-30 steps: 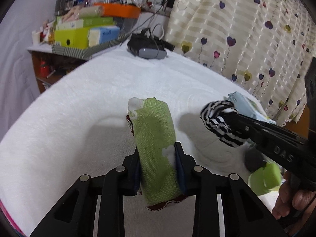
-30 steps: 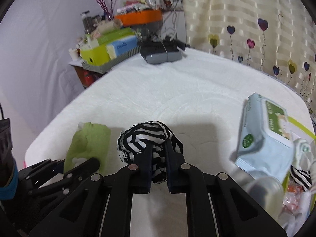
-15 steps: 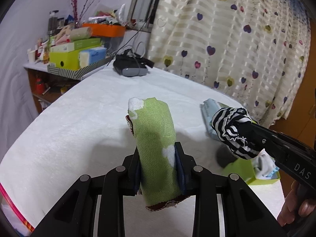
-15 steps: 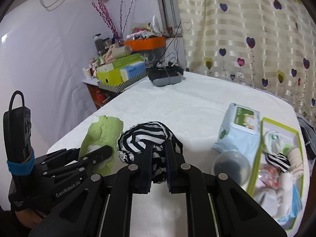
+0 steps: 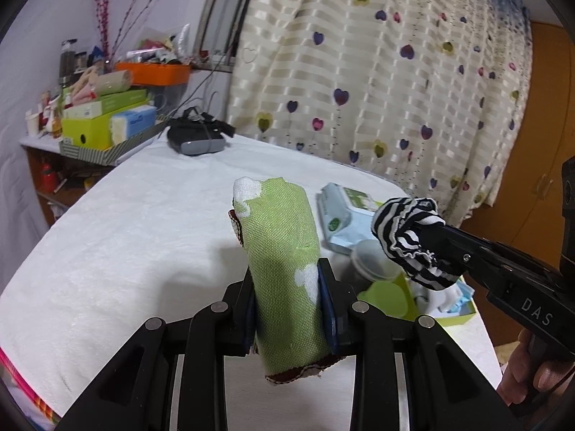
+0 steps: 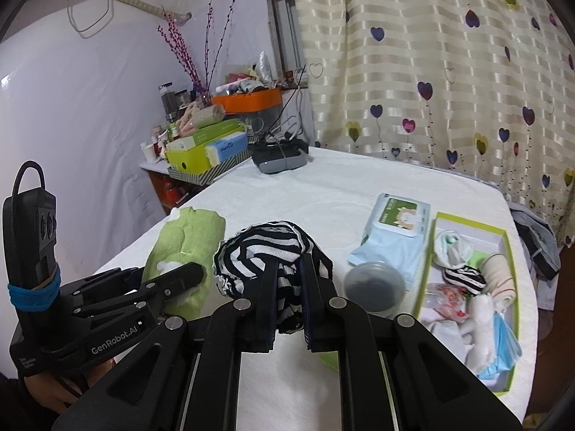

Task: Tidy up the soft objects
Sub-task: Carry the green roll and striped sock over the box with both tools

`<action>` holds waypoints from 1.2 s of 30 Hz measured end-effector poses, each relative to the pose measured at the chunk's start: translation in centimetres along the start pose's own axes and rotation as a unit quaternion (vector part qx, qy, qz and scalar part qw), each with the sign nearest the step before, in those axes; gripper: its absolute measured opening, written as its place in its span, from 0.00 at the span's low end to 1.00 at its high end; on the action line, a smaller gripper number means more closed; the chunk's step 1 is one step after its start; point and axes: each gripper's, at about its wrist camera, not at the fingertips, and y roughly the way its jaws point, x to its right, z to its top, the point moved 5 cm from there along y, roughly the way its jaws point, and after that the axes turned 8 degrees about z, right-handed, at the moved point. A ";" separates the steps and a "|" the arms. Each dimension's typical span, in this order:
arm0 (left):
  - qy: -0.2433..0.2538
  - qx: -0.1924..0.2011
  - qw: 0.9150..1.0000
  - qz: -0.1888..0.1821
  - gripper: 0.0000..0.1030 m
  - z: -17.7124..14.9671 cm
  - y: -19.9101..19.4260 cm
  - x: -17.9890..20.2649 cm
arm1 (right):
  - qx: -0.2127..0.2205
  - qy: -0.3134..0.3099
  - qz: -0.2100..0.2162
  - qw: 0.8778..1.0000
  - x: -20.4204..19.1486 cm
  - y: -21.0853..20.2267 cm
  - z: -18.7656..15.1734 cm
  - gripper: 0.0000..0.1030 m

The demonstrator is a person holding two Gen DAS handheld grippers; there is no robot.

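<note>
My left gripper [image 5: 287, 298] is shut on a rolled green cloth [image 5: 284, 265] with white patches, held upright above the white bed [image 5: 125, 237]. The green cloth also shows in the right wrist view [image 6: 187, 248]. My right gripper [image 6: 287, 287] is shut on a bunched black-and-white striped cloth [image 6: 266, 251], held above the bed to the right of the green roll. The striped cloth shows in the left wrist view [image 5: 413, 237]. A green-rimmed box [image 6: 503, 240] at the bed's right edge holds several soft items, among them another striped piece [image 6: 463, 278].
A pale blue wipes pack [image 6: 395, 233] and a round grey lidded container [image 6: 373, 285] lie left of the box. A dark headset [image 6: 278, 158] sits at the bed's far end. A cluttered shelf [image 6: 205, 151] stands behind left, a heart-print curtain [image 6: 431, 72] behind right.
Both grippers have risen and drawn back from the bed, each holding its cloth. The wipes pack, the container and the box have come into fuller view.
</note>
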 end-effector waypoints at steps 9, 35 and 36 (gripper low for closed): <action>0.018 0.004 0.999 -0.026 0.27 -0.3 -1.0 2.6 | 0.014 0.008 -0.009 1.000 1.1 -2.0 -0.5 0.11; 0.067 0.002 0.994 -0.086 0.27 0.0 -0.6 9.7 | 0.051 0.061 -0.063 0.995 7.6 -7.4 -1.6 0.11; 0.068 0.002 0.994 -0.088 0.27 0.0 -0.5 9.9 | 0.052 0.065 -0.067 0.994 8.1 -7.7 -1.7 0.11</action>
